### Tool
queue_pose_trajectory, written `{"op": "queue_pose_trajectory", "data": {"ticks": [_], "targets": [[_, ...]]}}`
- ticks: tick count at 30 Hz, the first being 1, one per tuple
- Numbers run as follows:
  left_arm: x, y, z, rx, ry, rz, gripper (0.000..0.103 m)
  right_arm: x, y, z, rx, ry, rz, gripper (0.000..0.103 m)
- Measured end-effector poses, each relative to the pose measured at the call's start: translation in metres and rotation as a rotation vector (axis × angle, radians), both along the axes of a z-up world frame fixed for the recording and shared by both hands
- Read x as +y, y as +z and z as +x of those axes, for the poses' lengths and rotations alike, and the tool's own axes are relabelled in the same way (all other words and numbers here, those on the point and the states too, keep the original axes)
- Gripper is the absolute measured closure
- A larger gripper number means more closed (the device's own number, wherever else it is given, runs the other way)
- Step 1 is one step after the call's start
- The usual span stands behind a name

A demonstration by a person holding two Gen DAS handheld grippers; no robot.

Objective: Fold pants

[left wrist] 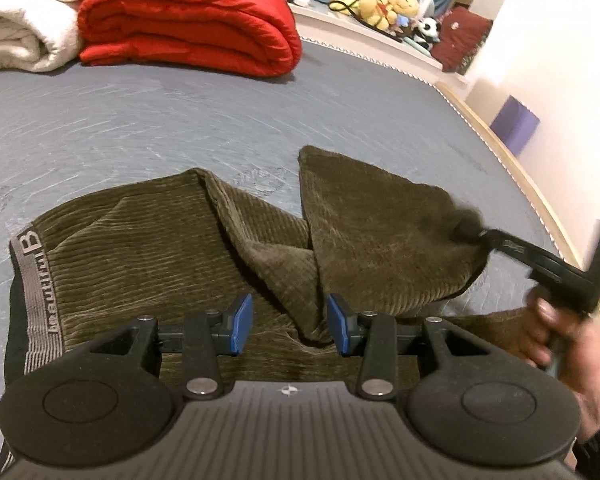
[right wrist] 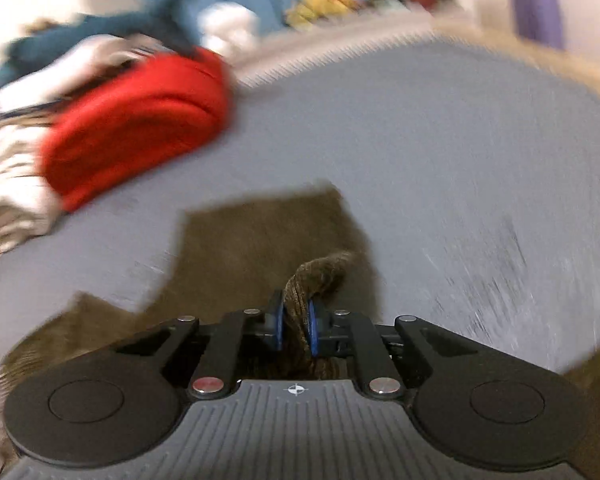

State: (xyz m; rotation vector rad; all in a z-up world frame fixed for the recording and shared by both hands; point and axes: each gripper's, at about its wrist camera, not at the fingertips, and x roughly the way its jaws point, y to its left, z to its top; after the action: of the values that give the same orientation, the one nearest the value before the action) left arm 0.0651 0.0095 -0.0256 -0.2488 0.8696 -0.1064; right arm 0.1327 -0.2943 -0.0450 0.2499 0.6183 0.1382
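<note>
Left wrist view first: the pants (left wrist: 148,256) lie spread on the grey bed (left wrist: 180,120), olive corduroy, waistband (left wrist: 40,304) with its lettering off to the left. The left claw (left wrist: 290,330) hangs right over the cloth, its blue pads wide apart, holding nothing, with a raised ridge of fabric sitting between them. And over on the right, there's the right claw (left wrist: 476,236), pinching the end of a leg and lifting it into a peaked flap clear of the bed. A bare hand (left wrist: 556,344) grips its handle. Behind, a red quilt (left wrist: 188,20), a white blanket (left wrist: 20,28) and a row of plush toys (left wrist: 384,4) along the far edge.

Right wrist view now, heavily smeared with motion: the right claw (right wrist: 296,326) has its pads closed tight on a rolled bunch of corduroy poking up between them. Below and ahead, the rest of the pants (right wrist: 260,236) lies dark against the bed (right wrist: 460,152), with the quilt (right wrist: 140,128) far left.

My read: early to middle of the fold. One leg end is up and being carried, nothing is stacked neatly yet, and the waistband half lies flat. Left to do, by my judgement: lay that leg over, smooth it, then fold the length down.
</note>
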Motion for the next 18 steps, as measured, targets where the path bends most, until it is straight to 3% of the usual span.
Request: {"op": "queue_pose_trajectory", "data": {"ticks": [4,6,9,11,14,16,18], "targets": [[0.003,0.009,-0.009,-0.004,0.022,-0.033,0.058,0.041,0.04,-0.047,-0.23,0.322,-0.095,0.091],[0.003,0.014,-0.013,-0.009,0.021,-0.047,0.058,0.06,0.043,-0.072,-0.266,0.512,-0.137,0.091],[0.002,0.018,-0.023,-0.026,0.015,-0.056,0.058,0.091,0.022,-0.1,-0.163,0.769,-0.262,0.089],[0.005,0.015,-0.027,-0.024,0.023,-0.069,0.057,0.103,0.0,-0.11,-0.037,0.855,-0.356,0.086],[0.014,0.011,-0.03,-0.002,0.042,-0.093,0.057,0.094,-0.01,-0.108,0.028,0.807,-0.342,0.077],[0.019,0.01,-0.029,-0.002,0.045,-0.088,0.057,0.074,-0.002,-0.097,0.032,0.713,-0.209,0.054],[0.024,0.011,-0.027,-0.003,0.053,-0.082,0.057,0.044,0.008,-0.08,0.021,0.572,-0.027,0.047]]}}
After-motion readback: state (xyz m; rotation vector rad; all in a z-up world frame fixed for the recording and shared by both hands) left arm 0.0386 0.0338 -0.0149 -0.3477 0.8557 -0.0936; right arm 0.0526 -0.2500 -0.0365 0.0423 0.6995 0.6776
